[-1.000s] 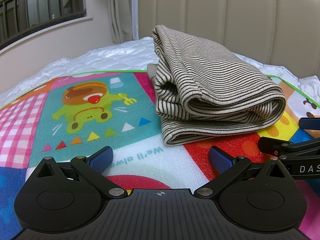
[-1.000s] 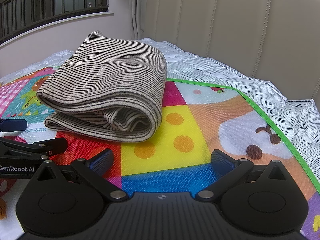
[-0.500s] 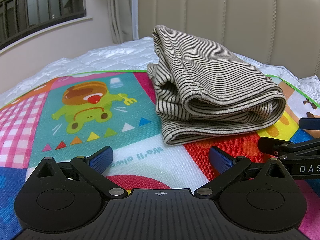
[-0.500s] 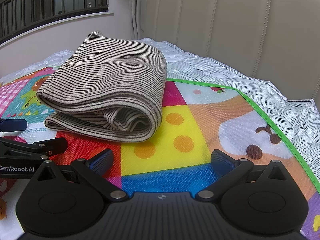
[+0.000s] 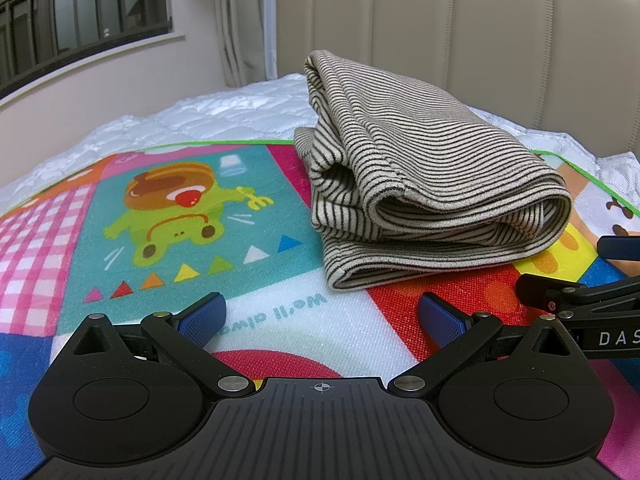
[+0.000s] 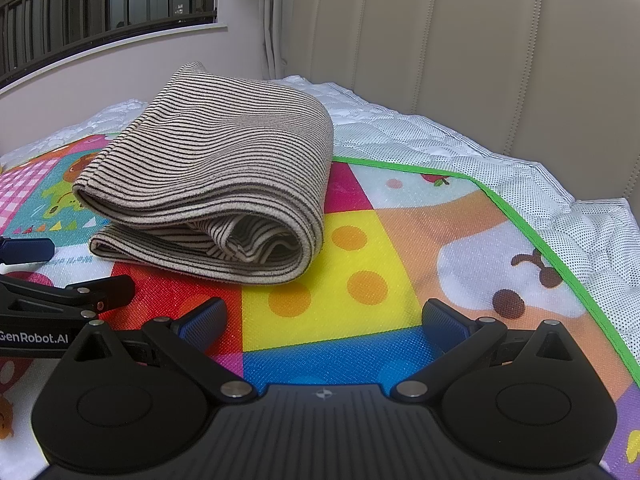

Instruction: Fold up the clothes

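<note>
Your striped garment [image 5: 432,184] lies right of centre in the left wrist view, already folded into a thick bundle on the colourful play mat [image 5: 168,216] spread over the bed; your left gripper [image 5: 320,318] and right gripper [image 6: 322,320] both sit low on the mat with fingers spread wide, holding nothing; the fold looks finished, so your next move is likely squaring the loose front edge, or leaving it be.
</note>
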A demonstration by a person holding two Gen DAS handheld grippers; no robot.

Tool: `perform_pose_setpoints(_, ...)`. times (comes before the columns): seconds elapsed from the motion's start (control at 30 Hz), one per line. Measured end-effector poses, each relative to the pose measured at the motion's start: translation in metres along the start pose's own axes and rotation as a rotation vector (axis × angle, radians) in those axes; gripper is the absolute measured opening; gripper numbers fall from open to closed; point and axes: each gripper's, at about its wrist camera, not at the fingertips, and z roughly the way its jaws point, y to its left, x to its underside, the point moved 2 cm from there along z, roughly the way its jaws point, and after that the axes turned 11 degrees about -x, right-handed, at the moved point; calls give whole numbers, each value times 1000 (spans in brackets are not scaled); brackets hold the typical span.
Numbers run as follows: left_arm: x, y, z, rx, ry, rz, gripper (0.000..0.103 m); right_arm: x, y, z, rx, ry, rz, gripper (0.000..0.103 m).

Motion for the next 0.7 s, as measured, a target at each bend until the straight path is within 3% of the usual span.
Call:
perform_pose_setpoints(0.57,-2,6,2,37,13,-37,103,0,-1,-1,-2,-3,2,103)
perform_pose_setpoints(0.7,-6,9,1,69,56,-27,103,0,-1,-1,-5,-6,6,103)
